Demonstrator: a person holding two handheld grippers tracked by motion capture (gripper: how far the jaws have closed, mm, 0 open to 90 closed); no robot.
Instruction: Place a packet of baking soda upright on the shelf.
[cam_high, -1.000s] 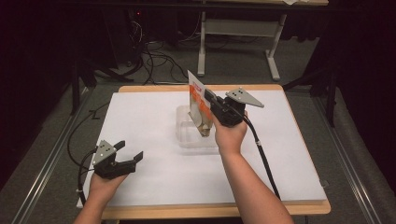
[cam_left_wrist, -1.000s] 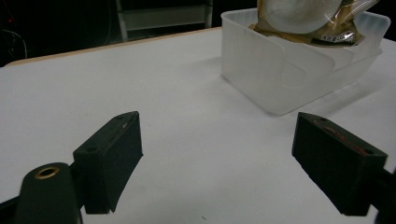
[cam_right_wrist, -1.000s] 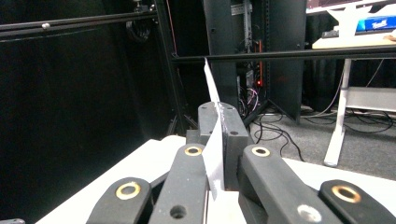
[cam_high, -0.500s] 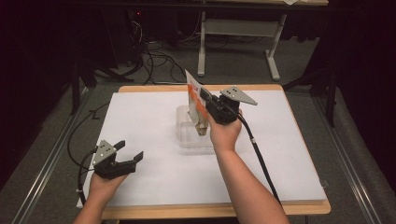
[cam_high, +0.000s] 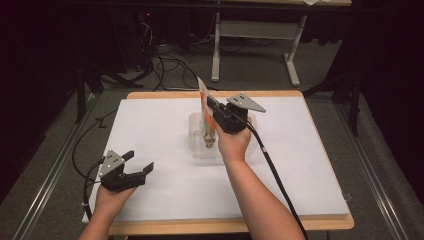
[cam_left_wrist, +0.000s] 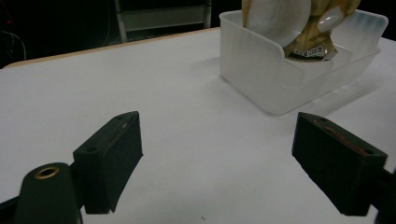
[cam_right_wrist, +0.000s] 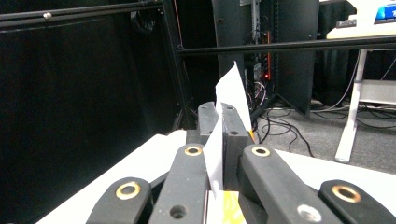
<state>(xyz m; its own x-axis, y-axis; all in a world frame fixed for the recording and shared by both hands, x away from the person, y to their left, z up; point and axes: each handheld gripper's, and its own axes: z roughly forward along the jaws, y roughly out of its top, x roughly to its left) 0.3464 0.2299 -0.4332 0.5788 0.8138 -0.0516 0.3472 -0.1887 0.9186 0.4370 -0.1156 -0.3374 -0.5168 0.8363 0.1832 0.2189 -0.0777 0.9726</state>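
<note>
**Translucent plastic bin w/ packet held upright by right tongs**

Translucent plastic bin (cam_high: 197, 145) sits near the centre of the white counter (cam_high: 310, 165), slightly toward the far edge. In the left gripper view the bin (cam_left_wrist: 261, 79) appears at upper right, w/ a low-cut front wall.

1. Right tongs (cam_high: 211, 106): pressed together on the top part of a packet (cam_high: 205, 107), pinching it. In the right gripper view the 2 jaws of the right tongs (cam_right_wrist: 219, 135) clamp a thin white edge of the packet (cam_right_wrist: 231, 91), which sticks up past the jaw tips.
2. Packet: orange and white at the top, tan lower down. It stands approx. upright, tilted slightly. Its lower end is inside the bin; whether it touches the bin floor cannot be told. In the left gripper view the packet bottom (cam_left_wrist: 308, 49) shows a printed label and glossy tan wrap.
3. Left tongs (cam_high: 140, 162): spread wide, holding nothing. They hover at the near-left part of the counter, well apart from the bin. In the left gripper view the left tongs (cam_left_wrist: 217, 163) frame bare white counter between both jaws.
4. Cables trail from both grippers toward the near edge.
</note>
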